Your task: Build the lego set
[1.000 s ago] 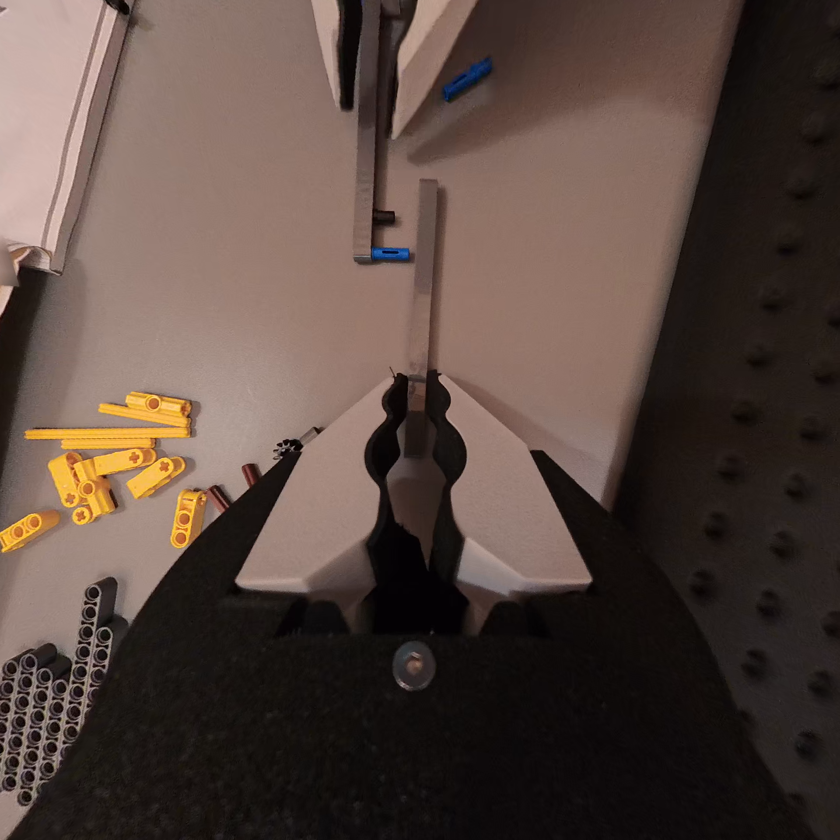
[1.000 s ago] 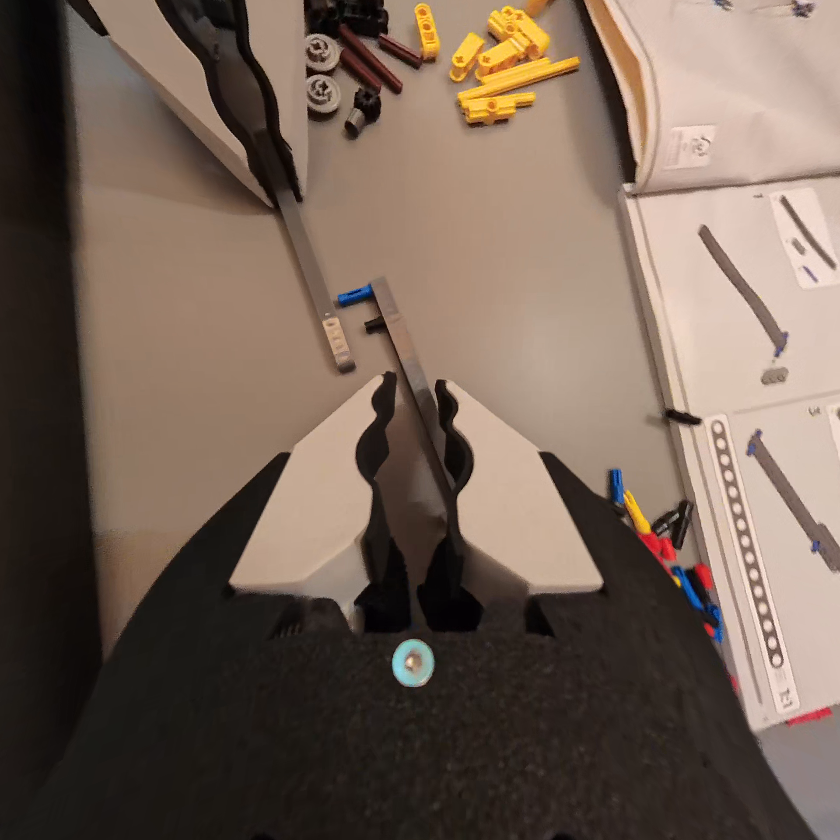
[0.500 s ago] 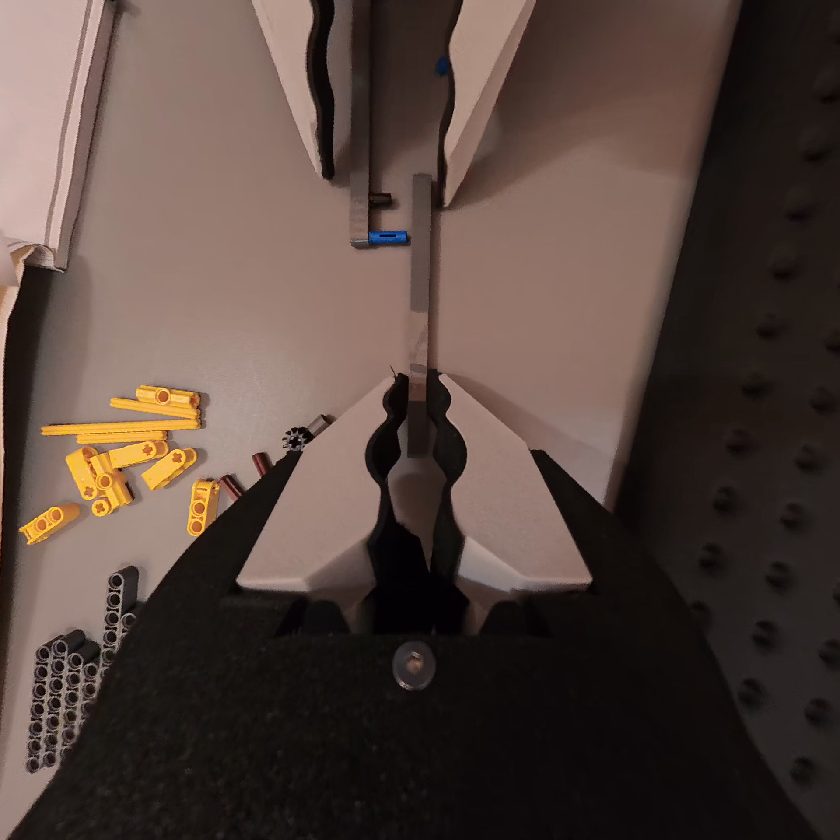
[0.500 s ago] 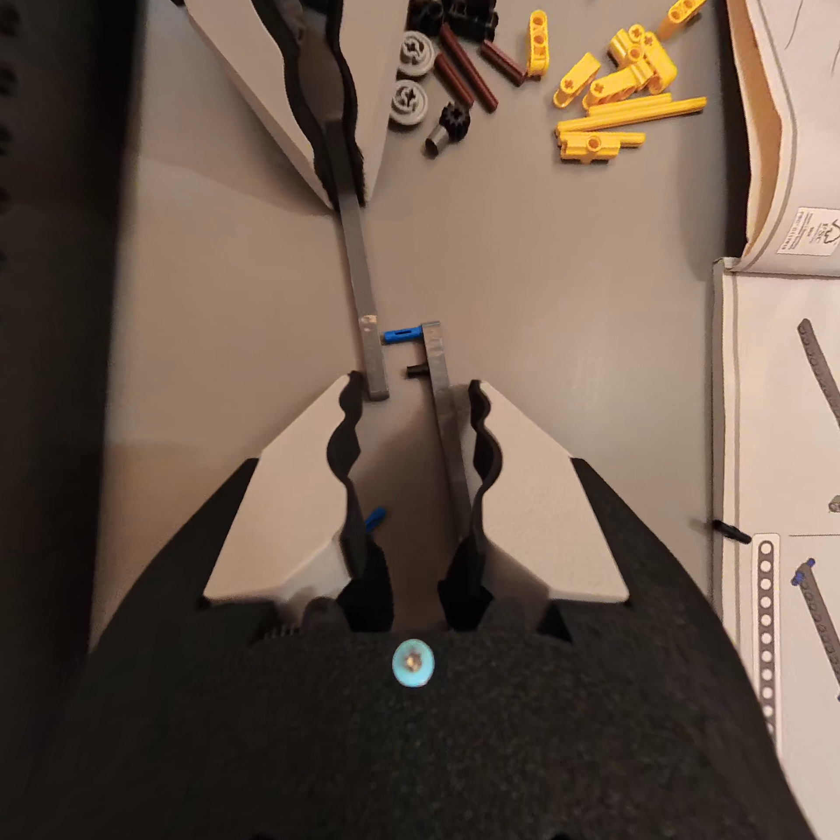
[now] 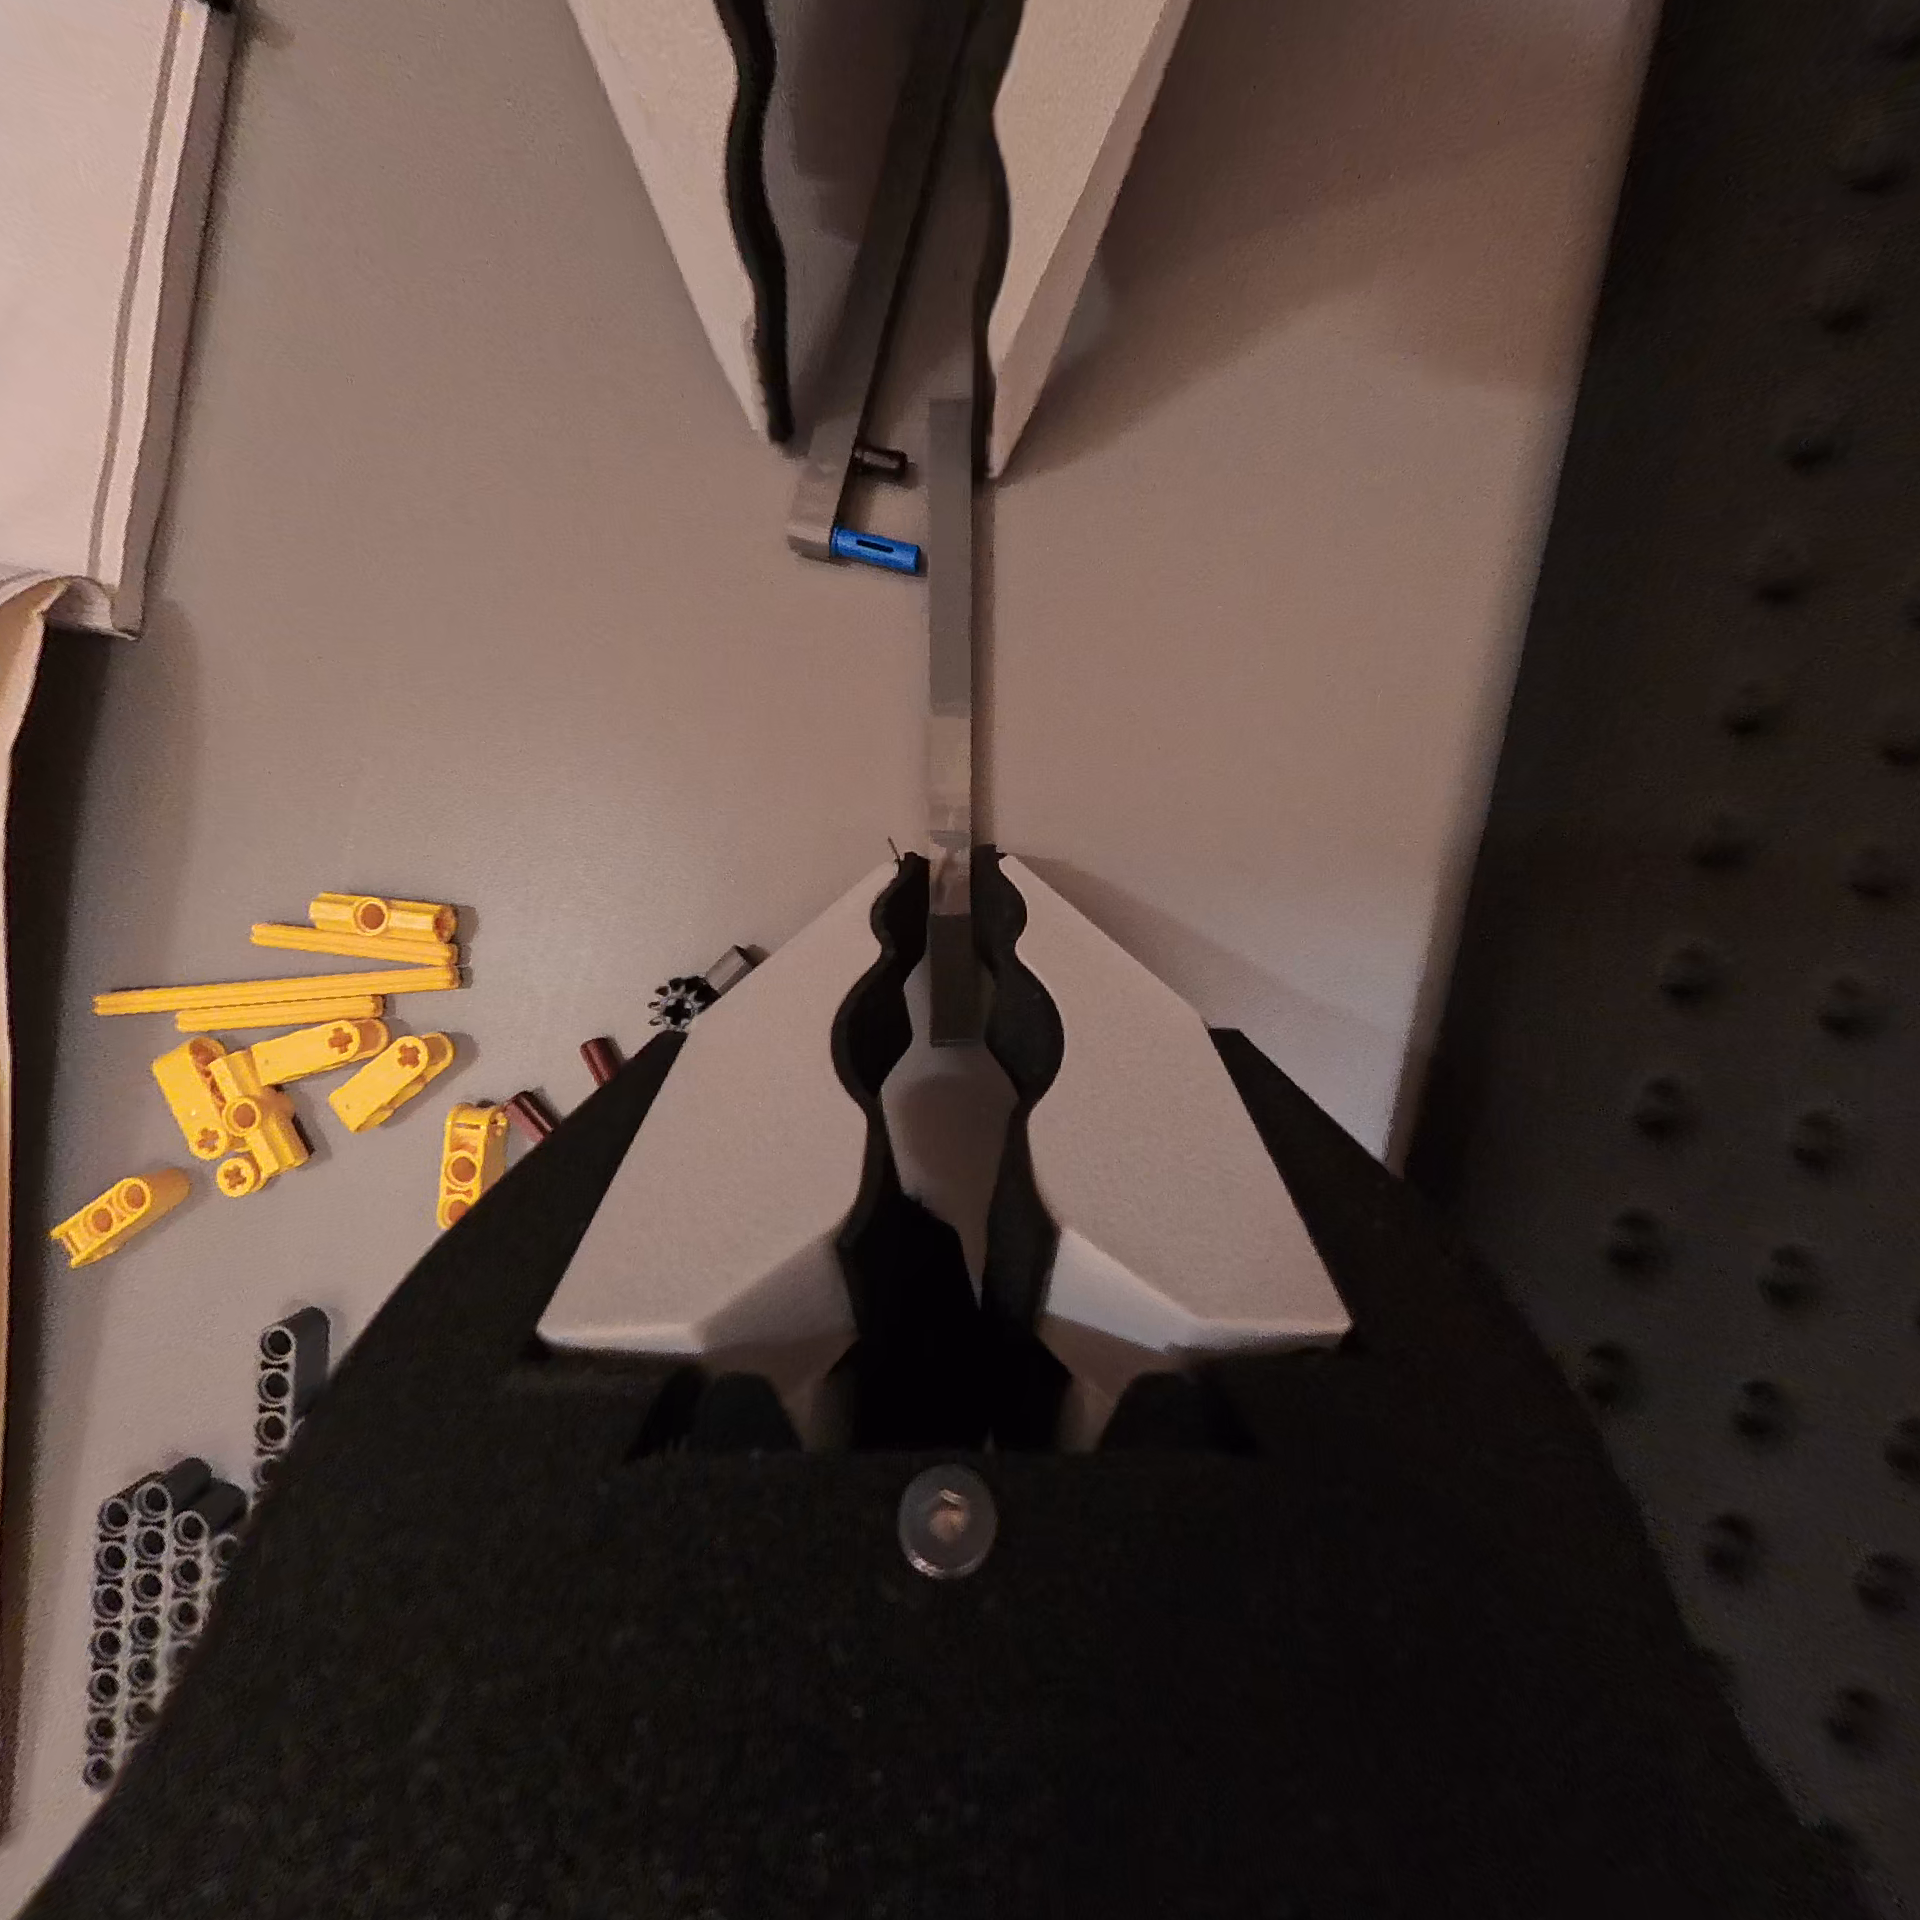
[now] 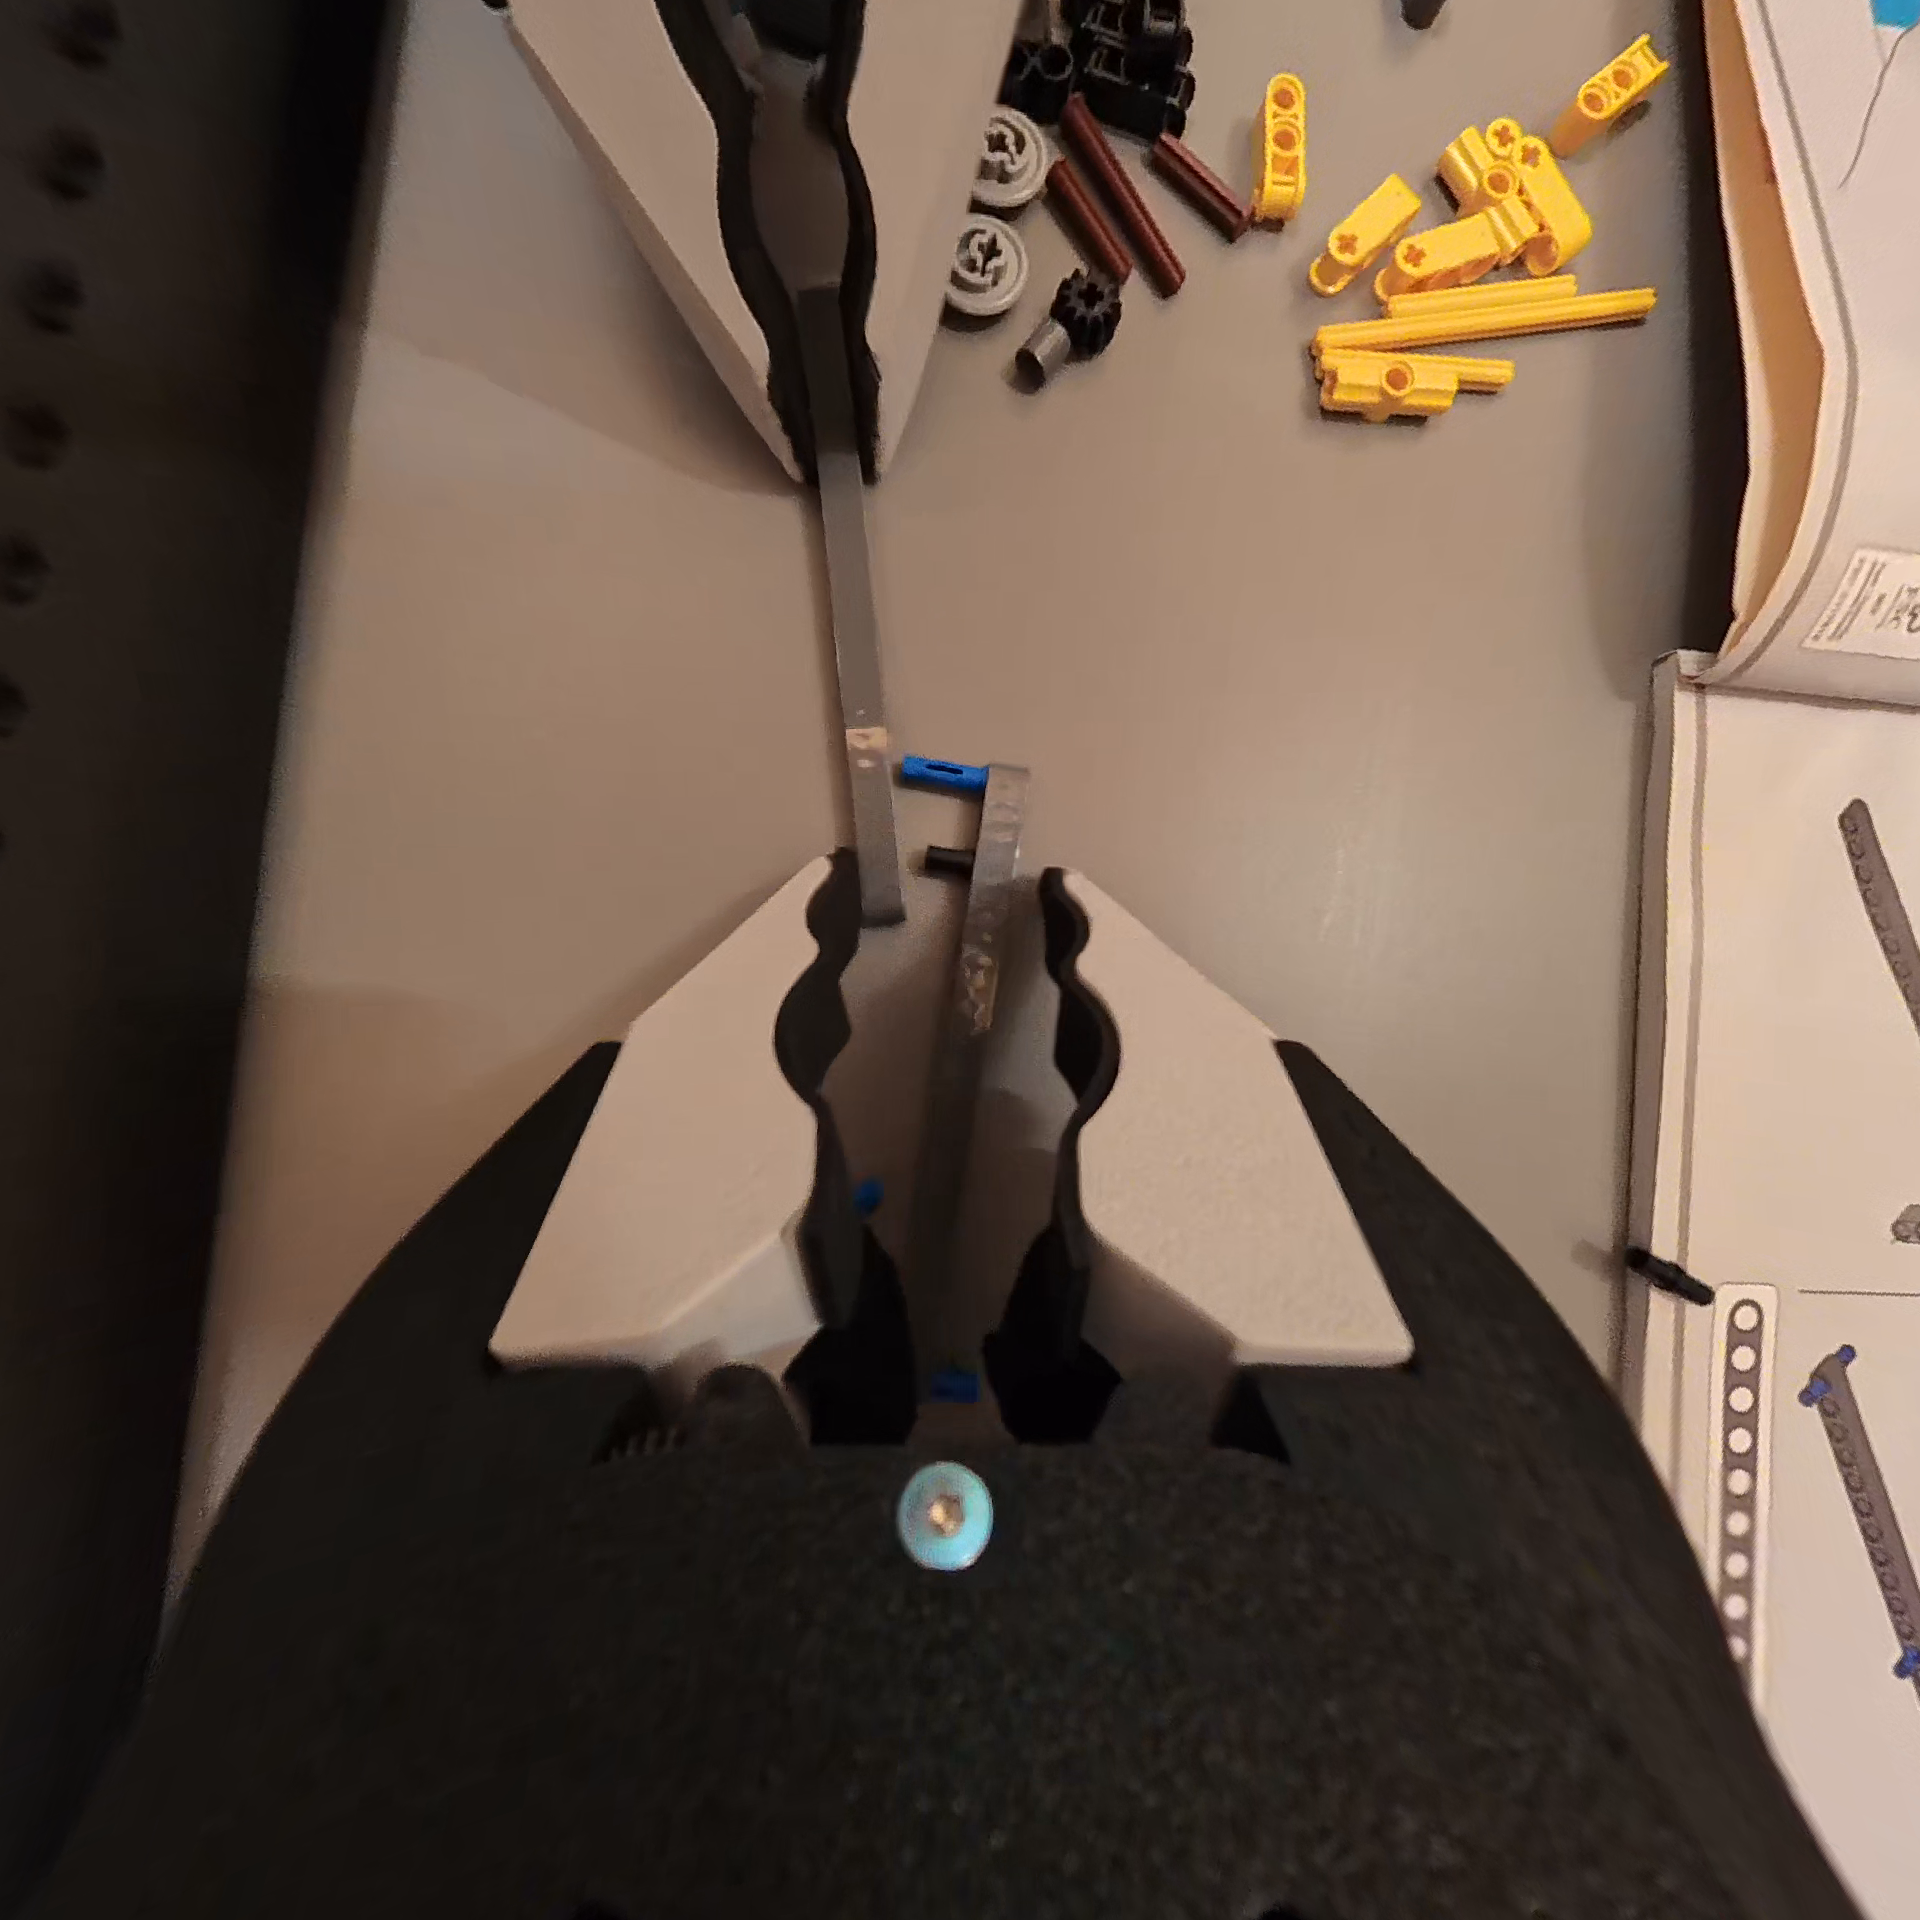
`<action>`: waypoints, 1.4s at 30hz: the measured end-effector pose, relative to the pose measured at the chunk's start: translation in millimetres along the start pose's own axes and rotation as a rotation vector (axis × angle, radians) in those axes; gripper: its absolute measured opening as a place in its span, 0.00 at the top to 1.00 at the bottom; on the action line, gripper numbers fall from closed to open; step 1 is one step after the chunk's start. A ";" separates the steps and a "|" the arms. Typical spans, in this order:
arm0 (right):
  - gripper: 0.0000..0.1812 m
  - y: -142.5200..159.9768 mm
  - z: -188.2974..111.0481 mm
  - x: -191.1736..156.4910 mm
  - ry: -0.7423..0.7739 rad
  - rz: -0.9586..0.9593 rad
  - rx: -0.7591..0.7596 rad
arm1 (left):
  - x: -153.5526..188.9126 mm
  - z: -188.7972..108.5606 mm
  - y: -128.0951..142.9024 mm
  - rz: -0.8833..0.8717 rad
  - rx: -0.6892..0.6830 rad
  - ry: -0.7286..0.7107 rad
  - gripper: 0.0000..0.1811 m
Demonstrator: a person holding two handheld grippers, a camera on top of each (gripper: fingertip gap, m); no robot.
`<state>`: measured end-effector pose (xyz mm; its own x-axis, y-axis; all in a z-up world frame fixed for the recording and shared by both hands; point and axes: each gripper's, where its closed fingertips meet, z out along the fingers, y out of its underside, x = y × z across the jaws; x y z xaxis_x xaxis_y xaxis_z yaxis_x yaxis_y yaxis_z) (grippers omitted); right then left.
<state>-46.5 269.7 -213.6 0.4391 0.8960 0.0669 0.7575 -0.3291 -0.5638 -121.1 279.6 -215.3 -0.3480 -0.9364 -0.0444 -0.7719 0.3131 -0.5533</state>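
In the left wrist view, the left gripper (image 5: 951, 862) was clenched on a long grey beam (image 5: 954, 623) that reached over the grey table (image 5: 468, 520) towards the right gripper (image 5: 883, 447), just beside the blue pin (image 5: 875, 548) of a second grey beam (image 5: 868, 312). In the right wrist view, the right gripper (image 6: 940, 883) stood released, the second grey beam (image 6: 982, 935) lying loosely between its fingers, while yellow pieces (image 6: 1455, 270) lay well apart by an instruction booklet (image 6: 1787, 1039).

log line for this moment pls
left gripper: shut on plain grey beam | right gripper: open around pinned grey beam | beams side by side, unjoined
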 end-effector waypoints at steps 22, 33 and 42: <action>0.79 -17.3 10.5 -9.4 0.002 -0.034 0.052 | -5.8 -2.0 4.0 0.111 -0.047 0.095 0.97; 0.77 -5.0 1.1 -8.0 -0.040 0.047 0.034 | -6.8 -2.0 4.0 0.090 -0.044 0.125 0.97; 0.73 -10.2 5.8 -12.2 0.005 0.087 0.038 | -6.9 -2.0 4.3 0.112 -0.070 0.122 0.97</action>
<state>-62.4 263.9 -213.4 0.5046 0.8631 0.0206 0.6979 -0.3937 -0.5983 -123.1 287.7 -215.8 -0.4928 -0.8702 0.0013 -0.7585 0.4288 -0.4908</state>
